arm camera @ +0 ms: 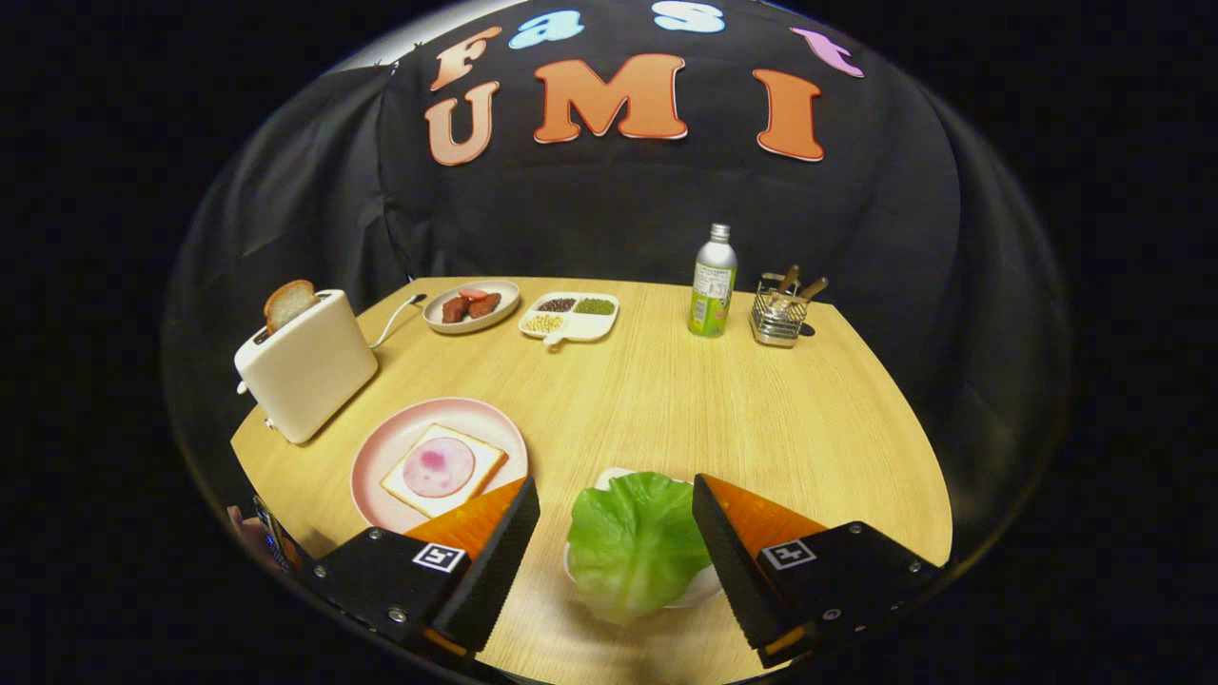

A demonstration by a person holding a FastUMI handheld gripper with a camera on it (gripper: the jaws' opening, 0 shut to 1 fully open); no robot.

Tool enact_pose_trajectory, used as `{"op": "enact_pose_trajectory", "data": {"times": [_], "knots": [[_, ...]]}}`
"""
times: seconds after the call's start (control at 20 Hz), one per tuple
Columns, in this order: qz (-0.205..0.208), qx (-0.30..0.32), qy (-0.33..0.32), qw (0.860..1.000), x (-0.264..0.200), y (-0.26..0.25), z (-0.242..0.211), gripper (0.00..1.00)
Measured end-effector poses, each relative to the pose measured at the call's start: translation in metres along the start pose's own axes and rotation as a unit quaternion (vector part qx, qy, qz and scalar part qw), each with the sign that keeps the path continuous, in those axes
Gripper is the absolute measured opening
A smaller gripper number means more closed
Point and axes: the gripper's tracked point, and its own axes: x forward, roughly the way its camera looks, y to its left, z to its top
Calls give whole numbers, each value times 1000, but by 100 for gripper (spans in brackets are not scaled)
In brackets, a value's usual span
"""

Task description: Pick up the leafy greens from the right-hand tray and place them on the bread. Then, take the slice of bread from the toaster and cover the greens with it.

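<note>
A green lettuce leaf (635,544) lies on a small white tray (697,590) between my fingers, nearer the right one. My gripper (617,499) stands open around it, not touching. To the left of the fingers a pink plate (381,455) holds a slice of bread (486,462) topped with a round of ham (438,467). Beyond the plate, a white toaster (306,366) has a slice of bread (288,303) sticking up from its slot.
At the back of the wooden table (723,409) are a dish with pieces of meat (470,306), a divided dish of beans (569,317), a green bottle (713,283) and a wire holder with utensils (779,312). The toaster's cord (395,321) runs toward the meat dish.
</note>
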Motion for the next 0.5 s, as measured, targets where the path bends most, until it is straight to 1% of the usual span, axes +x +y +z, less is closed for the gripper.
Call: {"op": "enact_pose_trajectory", "data": {"times": [0.05, 0.3, 0.5], "knots": [[1, -4, 20, 1000, 2, 0, -5, 97], [22, -14, 73, 997, 9, 8, -15, 96], [42, 4, 128, 991, 15, 13, -32, 95]]}}
